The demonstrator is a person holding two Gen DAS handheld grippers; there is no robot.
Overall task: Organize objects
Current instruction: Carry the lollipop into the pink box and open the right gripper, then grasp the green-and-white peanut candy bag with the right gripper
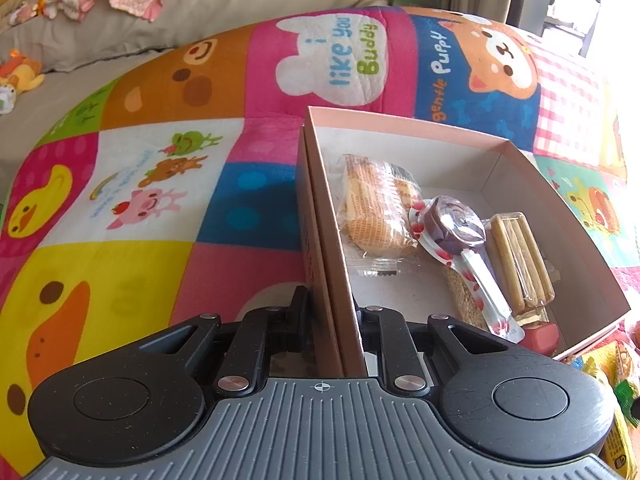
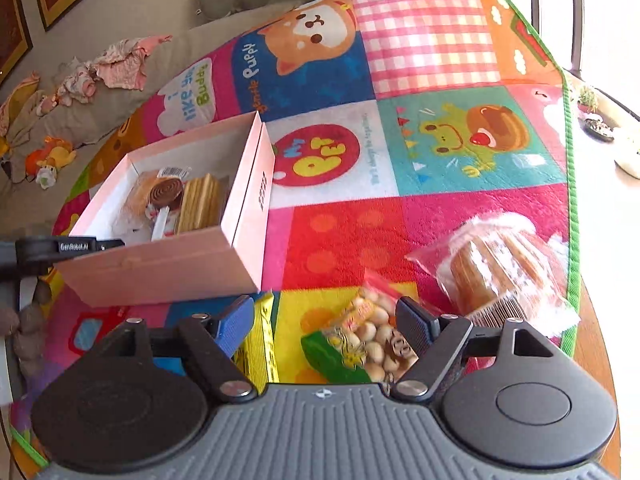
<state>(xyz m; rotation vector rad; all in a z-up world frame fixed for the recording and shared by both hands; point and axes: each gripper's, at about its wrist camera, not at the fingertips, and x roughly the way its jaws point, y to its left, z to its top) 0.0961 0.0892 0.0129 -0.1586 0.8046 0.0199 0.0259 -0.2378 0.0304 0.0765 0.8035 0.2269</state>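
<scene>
Left hand-held gripper is clamped on the near-left wall of the pink box — box sits on the cartoon play mat, holding a wrapped cake, lollipop and wafer pack. Right hand-held gripper is spread wide, holding nothing, over the snack bag — wrapped muffin lies right of it, yellow packet left.
</scene>
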